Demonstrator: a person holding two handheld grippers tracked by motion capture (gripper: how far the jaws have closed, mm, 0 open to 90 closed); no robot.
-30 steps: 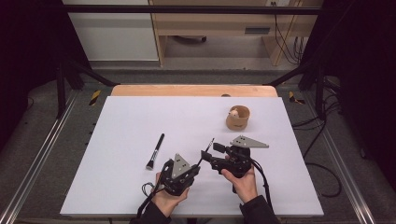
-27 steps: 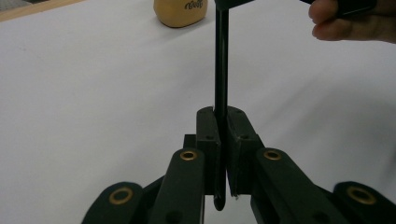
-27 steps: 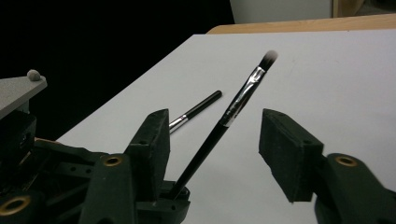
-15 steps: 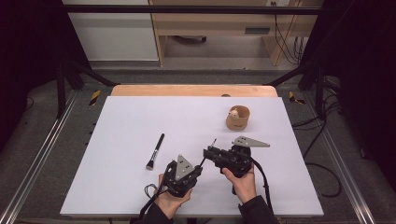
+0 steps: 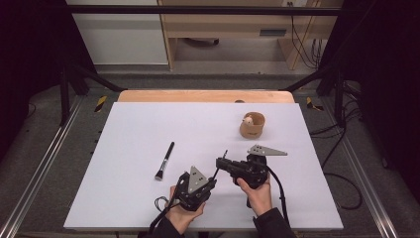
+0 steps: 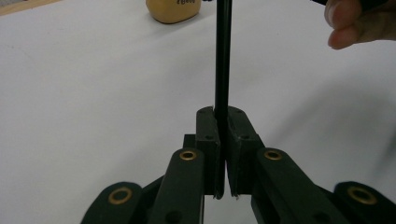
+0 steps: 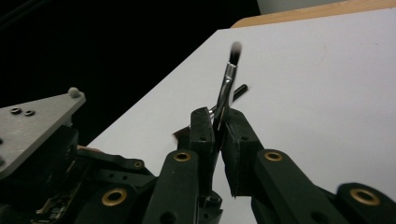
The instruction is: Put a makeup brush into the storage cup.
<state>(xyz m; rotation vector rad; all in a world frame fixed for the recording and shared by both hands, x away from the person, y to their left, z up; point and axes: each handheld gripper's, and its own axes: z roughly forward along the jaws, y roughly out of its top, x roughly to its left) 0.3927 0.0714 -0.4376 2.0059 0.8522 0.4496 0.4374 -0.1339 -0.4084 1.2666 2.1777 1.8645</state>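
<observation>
A thin make-up brush (image 5: 224,157) with a black handle stands between my two grippers near the table's front edge. My left gripper (image 5: 212,179) is shut on the lower handle, which rises straight out of its jaws (image 6: 223,114) as a black rod (image 6: 223,56). My right gripper (image 5: 221,163) comes in from the right, and its jaws have just been closing on the same brush higher up. In the right gripper view, the metal ferrule and dark bristle tip (image 7: 227,77) stick out past those pads (image 7: 217,116).
A second, larger brush (image 5: 165,161) lies flat on the white table (image 5: 148,124) to the left of my hands. A tan cup (image 5: 252,125) with something pale inside stands at the back right; its base also appears in the left gripper view (image 6: 173,9).
My right gripper's jaws stood apart around the brush and have closed onto it. Both hands stayed where they were, and the left grip is unchanged.
</observation>
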